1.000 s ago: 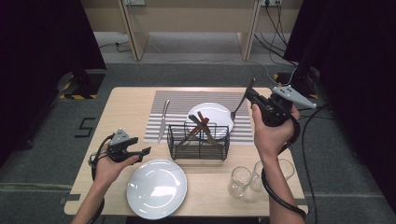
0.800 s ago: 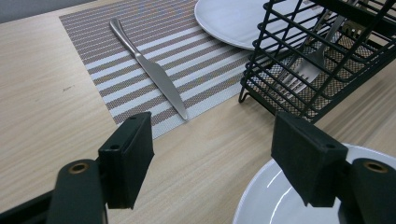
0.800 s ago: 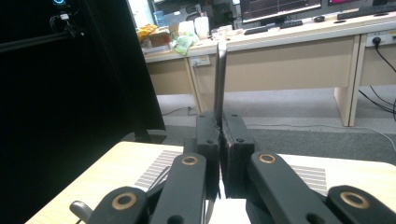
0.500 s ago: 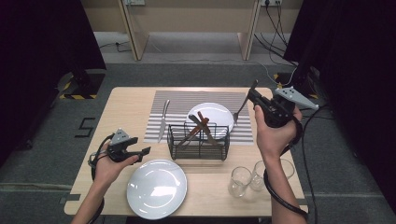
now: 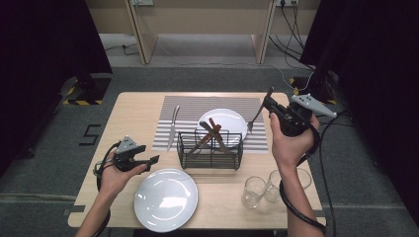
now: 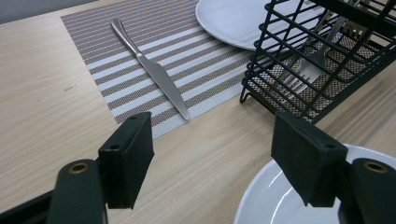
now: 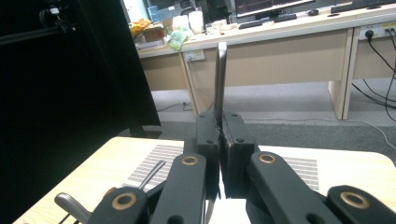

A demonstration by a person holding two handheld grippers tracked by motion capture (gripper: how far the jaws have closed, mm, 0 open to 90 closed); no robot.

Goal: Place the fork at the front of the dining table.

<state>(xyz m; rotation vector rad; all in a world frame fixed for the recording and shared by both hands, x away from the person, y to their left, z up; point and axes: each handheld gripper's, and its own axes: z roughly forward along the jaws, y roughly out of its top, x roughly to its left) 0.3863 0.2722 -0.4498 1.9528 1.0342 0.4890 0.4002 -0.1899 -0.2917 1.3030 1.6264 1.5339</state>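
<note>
The right claw (image 5: 269,104) is clamped on a fork (image 5: 258,112) at 2 o'clock of the wire basket (image 5: 210,149); the left claw (image 6: 212,158) stands apart, empty.

high view: above, looking down | gripper views: low, close along jaws | shared: striped mat (image 5: 207,106), knife (image 6: 152,70)

The table (image 5: 133,123) is evenly lit from overhead, with dark curtains left unlit at both sides. Soft glare is seen on the near white plate (image 5: 165,200). Mild blur is noticed in the right gripper view's background.
</note>
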